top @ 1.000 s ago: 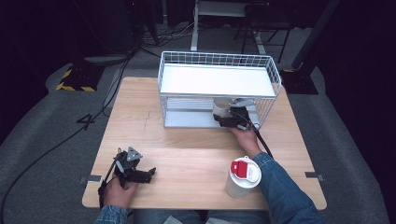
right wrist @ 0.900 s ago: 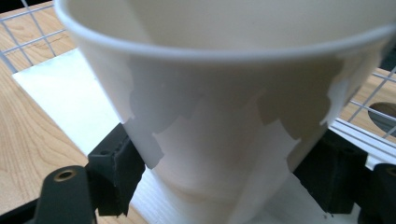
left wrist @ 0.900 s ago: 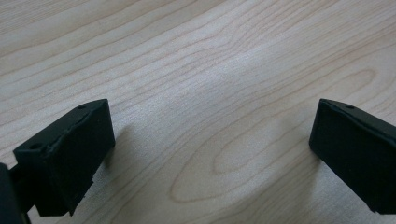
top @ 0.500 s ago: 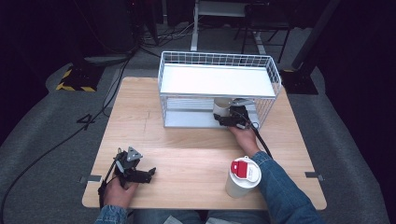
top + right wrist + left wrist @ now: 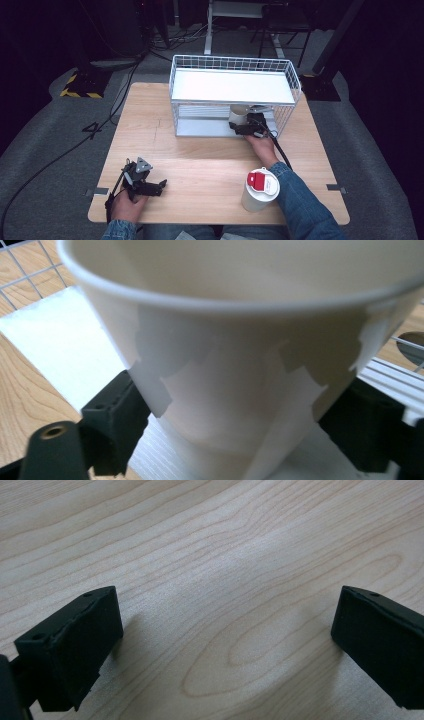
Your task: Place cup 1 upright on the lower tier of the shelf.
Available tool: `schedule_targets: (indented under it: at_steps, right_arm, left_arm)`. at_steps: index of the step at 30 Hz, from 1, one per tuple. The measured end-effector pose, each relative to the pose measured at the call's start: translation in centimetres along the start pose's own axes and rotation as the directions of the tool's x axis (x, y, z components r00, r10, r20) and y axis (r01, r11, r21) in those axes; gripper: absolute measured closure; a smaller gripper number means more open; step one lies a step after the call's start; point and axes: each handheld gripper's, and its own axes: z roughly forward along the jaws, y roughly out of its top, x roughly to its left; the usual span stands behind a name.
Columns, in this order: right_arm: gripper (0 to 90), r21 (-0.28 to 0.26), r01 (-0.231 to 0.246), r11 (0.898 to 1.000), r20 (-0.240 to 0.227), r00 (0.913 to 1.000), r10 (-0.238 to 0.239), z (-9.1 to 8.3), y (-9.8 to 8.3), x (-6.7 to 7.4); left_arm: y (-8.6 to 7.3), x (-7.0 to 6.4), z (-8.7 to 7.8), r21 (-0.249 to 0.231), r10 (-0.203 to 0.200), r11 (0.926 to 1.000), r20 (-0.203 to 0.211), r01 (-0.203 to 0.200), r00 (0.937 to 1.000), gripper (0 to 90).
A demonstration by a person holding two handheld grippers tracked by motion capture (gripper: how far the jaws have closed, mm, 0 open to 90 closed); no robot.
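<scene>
— What do we have, starting with the biggest thing?

— We see the wooden table (image 5: 200,150), and at its far side the white wire rack (image 5: 232,85) with a flat top shelf and a lower shelf underneath.

— And the thing we are working on?

— The white paper cup (image 5: 230,365) stands upright on the rack's lower shelf, toward its right end. In the right gripper view it sits between our right gripper's (image 5: 248,128) fingers (image 5: 112,420).

— Are those fingers clamped on it?

— They have just been opening. The cup is still between them, its wall just beside each one, but we cannot tell whether the pads still press on it.

— What else is on the table?

— A white container with a red lid (image 5: 260,189) stands near the front edge, beside our right sleeve.

— And the other hand?

— Our left gripper (image 5: 142,180) rests low over the table's front left corner, well apart from the rack. Its fingers (image 5: 75,645) are released, spread wide with bare wood between them.
</scene>
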Motion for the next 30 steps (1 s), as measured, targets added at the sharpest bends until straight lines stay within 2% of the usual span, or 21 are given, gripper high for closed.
schedule_targets:
  at_steps: [2, 4, 6, 9, 15, 16, 18, 23, 25, 27, 30]
  right_arm:
    - [14.5, 0.0, -0.01, 1.0, 0.023, 0.9997, 0.01, 0.0, -0.1, -0.1]
    - [14.1, 0.001, -0.019, 1.0, 0.021, 0.9996, 0.019, -0.1, -0.1, -0.2]
    - [7.0, 0.002, -0.033, 0.999, 0.03, 0.999, 0.033, -0.3, -0.2, -0.4]
    - [6.8, -0.002, -0.046, 0.999, 0.021, 0.9987, 0.046, -0.4, -0.2, -0.5]
    - [6.7, -0.01, -0.016, 1.0, 0.027, 0.9995, 0.016, -1.0, -0.1, -0.4]
    - [6.7, -0.006, -0.028, 1.0, 0.029, 0.9992, 0.028, -1.2, 0.0, -0.3]
    - [6.7, -0.012, -0.004, 1.0, 0.026, 0.9997, 0.004, -1.6, 0.0, -0.2]
    - [5.8, -0.016, 0.006, 1.0, 0.022, 0.9997, -0.006, -2.2, 0.0, -0.1]
    - [5.5, -0.016, 0.026, 1.0, 0.028, 0.9993, -0.026, -2.8, -0.1, -0.2]
    - [5.3, -0.016, 0.013, 1.0, 0.019, 0.9997, -0.013, -3.3, -0.2, -0.2]
    - [3.9, -0.013, 0.023, 1.0, 0.018, 0.9996, -0.023, -4.0, -0.4, -0.3]
  left_arm:
    - [0.0, 0.0, 0.0, 0.001, 0.001, 1.0, 0.0, -0.001, 1.0, 0.6]
    - [0.0, 0.0, 0.0, 0.0, 0.0, 1.0, 0.0, 0.0, 1.0, 0.6]
    - [0.0, 0.0, 0.0, 0.001, 0.001, 1.0, 0.0, -0.001, 1.0, 0.6]
    - [0.0, 0.0, 0.0, 0.001, -0.001, 1.0, 0.0, 0.001, 1.0, 0.6]
    - [0.1, 0.0, 0.1, -0.003, -0.002, 1.0, -0.002, 0.002, 1.0, 0.6]
    - [0.1, 0.0, 0.1, -0.002, -0.001, 1.0, -0.003, 0.001, 1.0, 0.6]
    - [0.2, 0.0, 0.2, -0.003, -0.002, 1.0, -0.002, 0.002, 1.0, 0.6]
    - [0.2, 0.0, 0.2, -0.003, -0.002, 1.0, -0.002, 0.002, 1.0, 0.6]
    - [0.2, 0.0, 0.2, -0.002, -0.002, 1.0, -0.002, 0.002, 1.0, 0.6]
    - [0.2, 0.0, 0.2, -0.002, -0.002, 1.0, -0.002, 0.002, 1.0, 0.6]
    - [0.2, 0.1, 0.2, 0.001, 0.0, 1.0, 0.004, 0.0, 1.0, 0.6]
